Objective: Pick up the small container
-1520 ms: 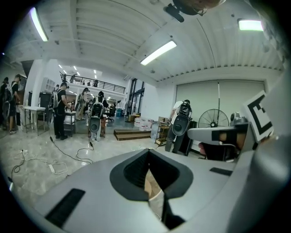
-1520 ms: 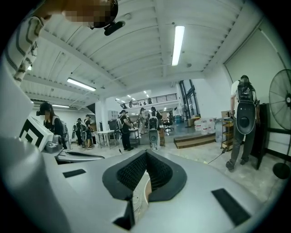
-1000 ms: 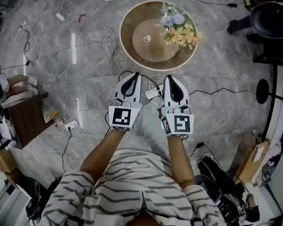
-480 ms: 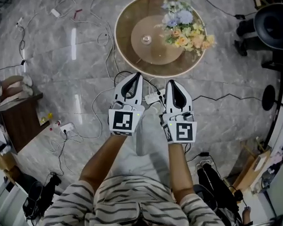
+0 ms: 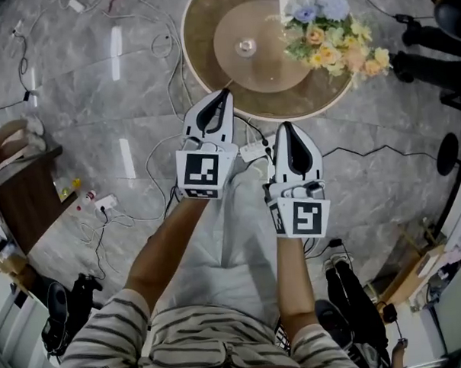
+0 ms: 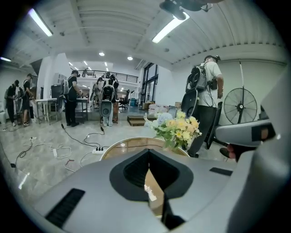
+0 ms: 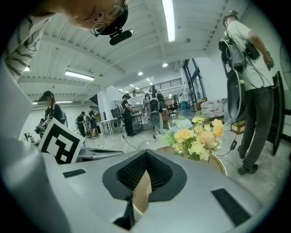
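The small container [image 5: 246,46] is a little clear, shiny object at the centre of the round wooden table [image 5: 211,81], beside a bouquet of flowers [image 5: 332,31]. My left gripper [image 5: 227,92] is shut and empty, its tips over the table's near edge, short of the container. My right gripper [image 5: 287,125] is also shut and empty, lower and to the right, just outside the table's rim. In the left gripper view the jaws [image 6: 149,151] meet at a point, with the table [image 6: 129,144] and flowers [image 6: 176,127] ahead. The right gripper view shows its jaws [image 7: 145,152] meeting in front of the flowers [image 7: 198,136].
Cables and a white power strip [image 5: 253,150] lie on the marble floor under the grippers. A wooden cabinet [image 5: 21,188] stands at the left and dark stand bases [image 5: 446,153] at the right. A person with a backpack [image 6: 204,91] stands by the table's far side.
The person has stepped toward the table, so it sits closer and larger in the head view. Both grippers moved forward, the left one reaching the table's edge. Both stay shut.
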A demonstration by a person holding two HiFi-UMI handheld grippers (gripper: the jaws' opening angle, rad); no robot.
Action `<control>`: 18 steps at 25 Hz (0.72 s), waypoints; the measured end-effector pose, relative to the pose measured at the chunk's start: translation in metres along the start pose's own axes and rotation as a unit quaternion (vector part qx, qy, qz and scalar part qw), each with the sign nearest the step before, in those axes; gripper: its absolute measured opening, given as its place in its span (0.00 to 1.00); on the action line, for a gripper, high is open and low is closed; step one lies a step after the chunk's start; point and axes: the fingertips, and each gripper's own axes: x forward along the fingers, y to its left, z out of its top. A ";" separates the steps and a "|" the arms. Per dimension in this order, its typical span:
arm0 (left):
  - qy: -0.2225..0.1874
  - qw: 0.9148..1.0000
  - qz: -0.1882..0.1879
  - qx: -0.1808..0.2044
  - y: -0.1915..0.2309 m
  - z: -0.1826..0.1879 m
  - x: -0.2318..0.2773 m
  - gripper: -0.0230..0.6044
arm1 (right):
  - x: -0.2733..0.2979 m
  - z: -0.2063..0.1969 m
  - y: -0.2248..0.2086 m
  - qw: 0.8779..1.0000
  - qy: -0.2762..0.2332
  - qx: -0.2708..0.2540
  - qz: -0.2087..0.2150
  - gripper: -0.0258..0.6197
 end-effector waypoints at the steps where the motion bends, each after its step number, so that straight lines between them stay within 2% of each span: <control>1: 0.004 1.000 0.001 0.002 0.003 -0.007 0.007 0.04 | 0.003 -0.007 0.000 1.000 0.005 0.002 0.001 0.05; 6: 0.017 1.000 0.001 0.009 0.020 -0.038 0.047 0.06 | 0.024 -0.038 0.000 1.000 0.026 -0.005 0.013 0.05; 14: 0.038 0.999 -0.008 0.005 0.029 -0.084 0.107 0.19 | 0.048 -0.070 -0.023 0.999 0.040 0.005 0.004 0.05; 18: 0.047 0.999 -0.011 0.008 0.027 -0.097 0.128 0.26 | 0.054 -0.077 -0.022 0.999 0.044 0.003 0.013 0.05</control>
